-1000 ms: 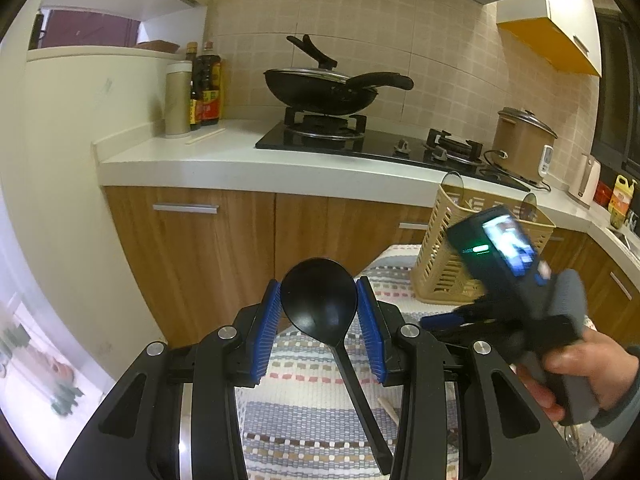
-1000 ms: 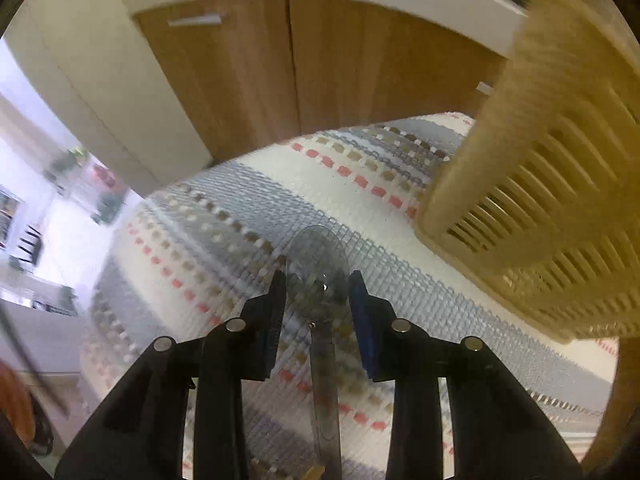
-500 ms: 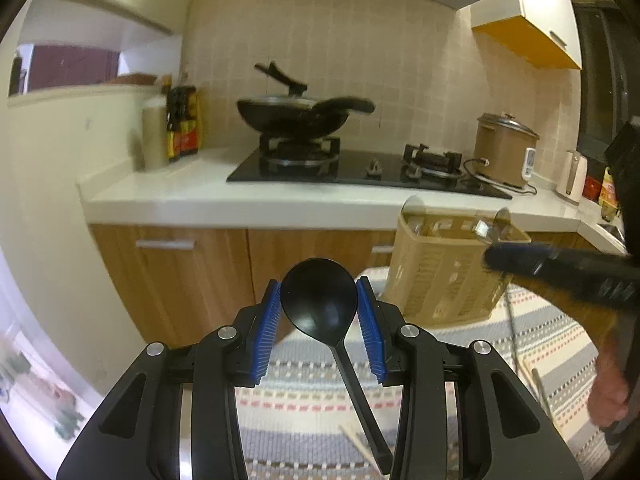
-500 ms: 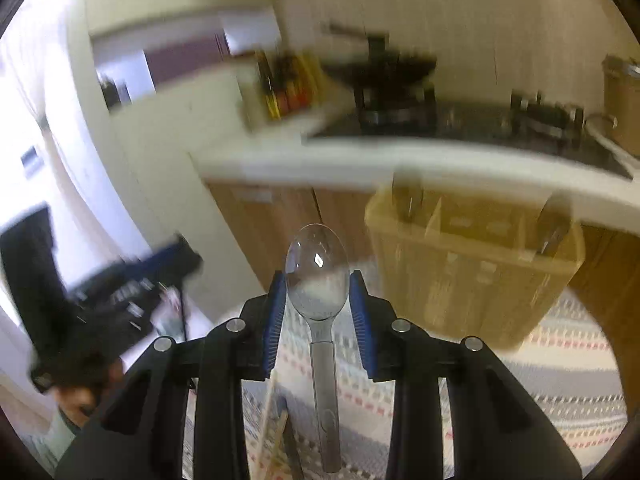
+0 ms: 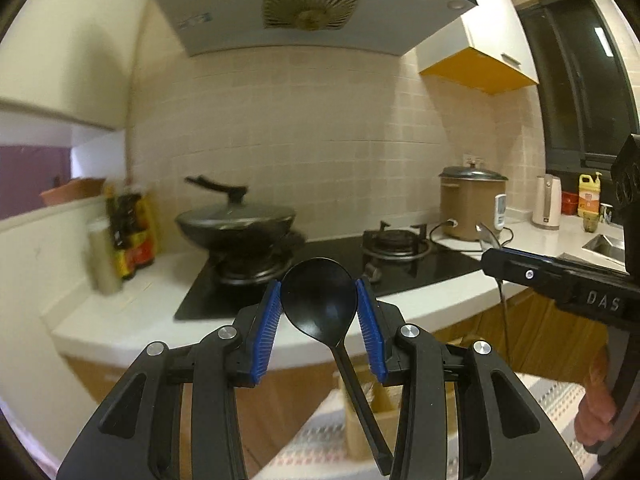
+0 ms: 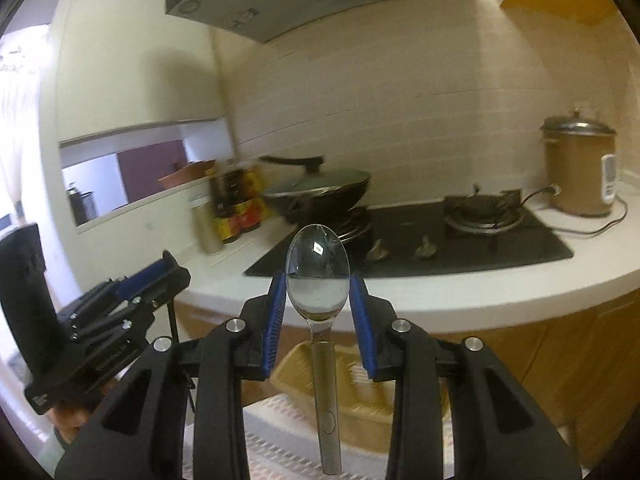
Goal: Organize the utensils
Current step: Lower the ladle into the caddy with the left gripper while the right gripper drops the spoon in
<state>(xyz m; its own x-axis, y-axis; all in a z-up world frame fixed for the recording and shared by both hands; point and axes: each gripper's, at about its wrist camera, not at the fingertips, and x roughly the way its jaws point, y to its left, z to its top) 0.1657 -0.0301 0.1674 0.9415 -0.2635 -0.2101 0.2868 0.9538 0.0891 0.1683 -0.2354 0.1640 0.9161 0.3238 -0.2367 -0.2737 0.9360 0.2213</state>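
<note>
A black plastic spoon (image 5: 320, 304) stands bowl-up in my left gripper (image 5: 318, 285), which is shut on the bowl's sides; its handle slants down to the right. My right gripper (image 6: 317, 279) is shut on a shiny metal spoon (image 6: 318, 280), whose handle hangs straight down. Both are held high, level with the counter. The beige slotted basket (image 6: 372, 396) sits below on the striped cloth (image 6: 280, 432), partly hidden by the fingers. In the left wrist view the right gripper (image 5: 490, 250) is at the right, and in the right wrist view the left gripper (image 6: 172, 270) is at the left.
Ahead runs a white counter (image 5: 132, 320) with a black hob (image 5: 400, 268), a lidded wok (image 5: 236, 222) and sauce bottles (image 5: 132, 236). A rice cooker (image 5: 472, 204), a kettle (image 5: 547, 202) and a sink (image 5: 604, 244) lie to the right. A range hood (image 5: 308, 4) hangs above.
Both grippers have risen with their spoons still gripped. The right wrist view swung up from the cloth to the counter. The basket has dropped to the bottom of both views.
</note>
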